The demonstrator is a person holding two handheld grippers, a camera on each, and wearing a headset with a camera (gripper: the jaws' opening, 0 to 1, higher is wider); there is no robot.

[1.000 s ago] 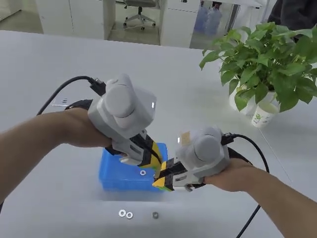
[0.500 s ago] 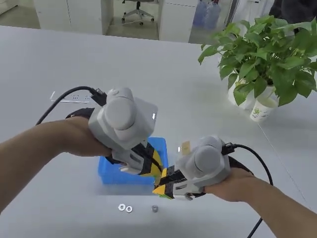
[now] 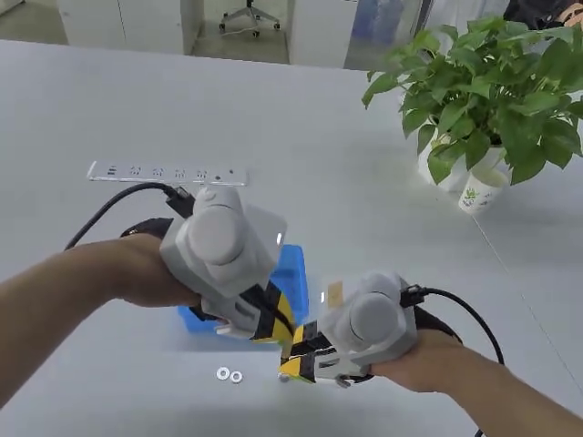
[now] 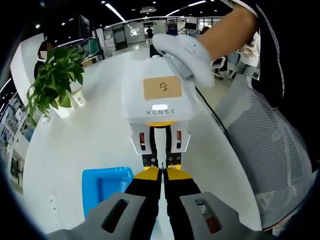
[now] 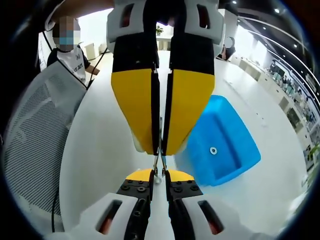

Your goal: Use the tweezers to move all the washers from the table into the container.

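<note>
Low in the centre of the head view, the left tongs and the right tongs meet tip to tip above the white worktop, by the lower right corner of the blue container. From the right gripper view, the left tongs come down from the top of the frame with their yellow pads drawn together on the thin metal tweezers, which run along the narrow gap between them. The tweezers' lower end sits between the tips of the right tongs, which stand nearly together; I cannot tell whether they grip it. To the right in that view the container lies open with a single washer on its floor. Back in the head view, two washers lie side by side on the worktop just below the container, and a third washer shows partly under the right tongs. A power strip lies further up the frame, and a potted plant stands at the upper right.
</note>
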